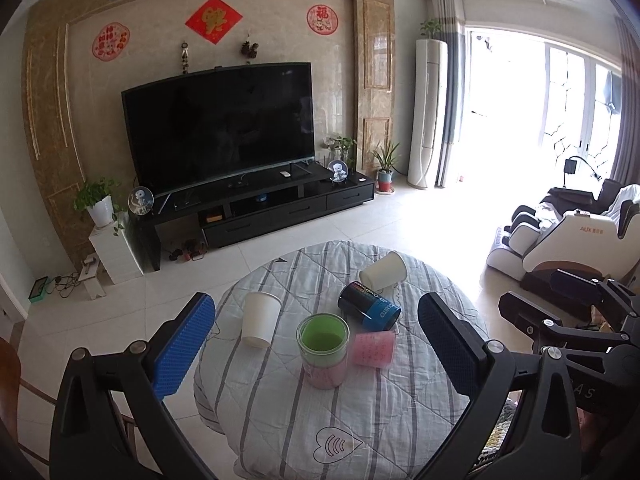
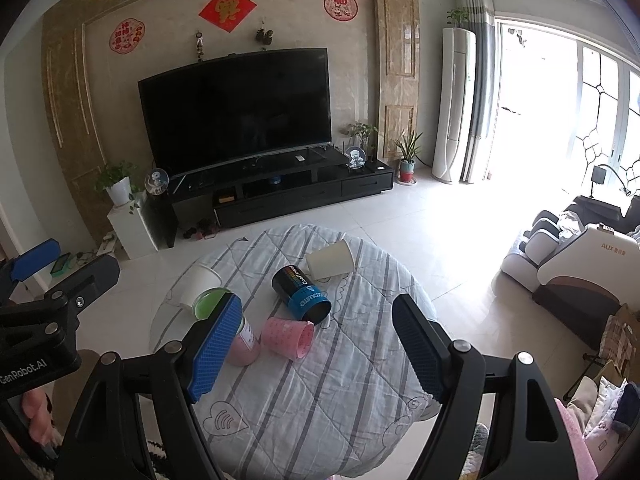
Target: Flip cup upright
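On a round table under a striped quilt [image 1: 320, 420] [image 2: 340, 380] lie three tipped cups: a pink cup [image 1: 371, 348] [image 2: 287, 337], a dark blue cup [image 1: 369, 305] [image 2: 301, 295] and a white paper cup [image 1: 384, 271] [image 2: 331, 265]. A white paper cup [image 1: 260, 319] [image 2: 202, 282] stands upright at the left. A clear pink cup with a green inside [image 1: 323, 350] [image 2: 228, 326] stands upright. My left gripper [image 1: 316, 344] is open and empty above the table's near side. My right gripper [image 2: 316, 350] is open and empty, its left finger [image 2: 214, 346] in front of the green-lined cup.
A television on a black stand [image 1: 264, 204] is across the tiled floor. A white massage chair [image 1: 568, 240] stands at the right. The right gripper [image 1: 568, 320] shows at the left view's right edge; the left gripper [image 2: 52, 292] shows at the right view's left edge.
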